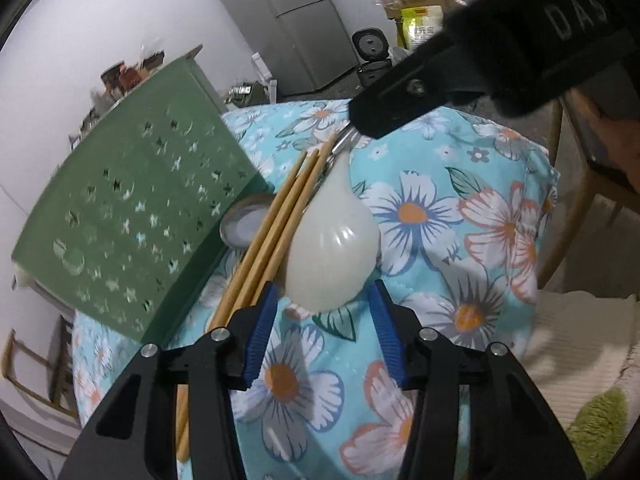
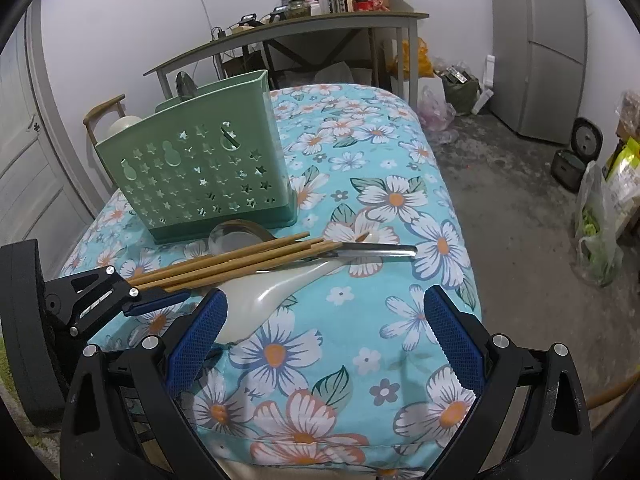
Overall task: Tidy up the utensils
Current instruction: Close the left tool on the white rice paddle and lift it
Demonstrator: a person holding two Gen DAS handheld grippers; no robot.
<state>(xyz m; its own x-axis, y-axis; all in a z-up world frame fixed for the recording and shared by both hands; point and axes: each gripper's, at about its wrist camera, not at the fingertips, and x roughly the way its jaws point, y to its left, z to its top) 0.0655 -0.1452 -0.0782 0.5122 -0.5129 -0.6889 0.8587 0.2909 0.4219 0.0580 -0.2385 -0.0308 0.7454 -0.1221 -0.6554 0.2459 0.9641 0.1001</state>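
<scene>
I take the green caddy point(image 2: 208, 168) as my landmark: it stands upright on the flowered cloth point(image 2: 360, 360), with a metal spoon and a pale rounded thing already poking from its top. Right at the foot of its star-punched face lies the pile I have to sort: a steel spoon point(image 2: 240, 236) with its bowl nearest the caddy, four wooden chopsticks point(image 2: 240, 260) laid across it, and on the side away from the caddy a white ceramic soup spoon point(image 1: 332, 248). My left gripper point(image 1: 324, 316) has its jaws spread, and the soup spoon's bowl sits just at their mouth, not clamped. My right gripper point(image 2: 324, 332) is also spread wide, over bare cloth beside the soup spoon's bowl, holding nothing. I judge the soup spoon to be rigid, glazed and slick, fairly heavy for its size, and liable to chip if dropped; I would pinch it on the narrowing handle rather than the rounded bowl, where the pads could slide off. The chopsticks look light and stiff but will roll and scatter, so they are better squeezed together near mid-length. The padded cloth gives a soft, yielding base.
</scene>
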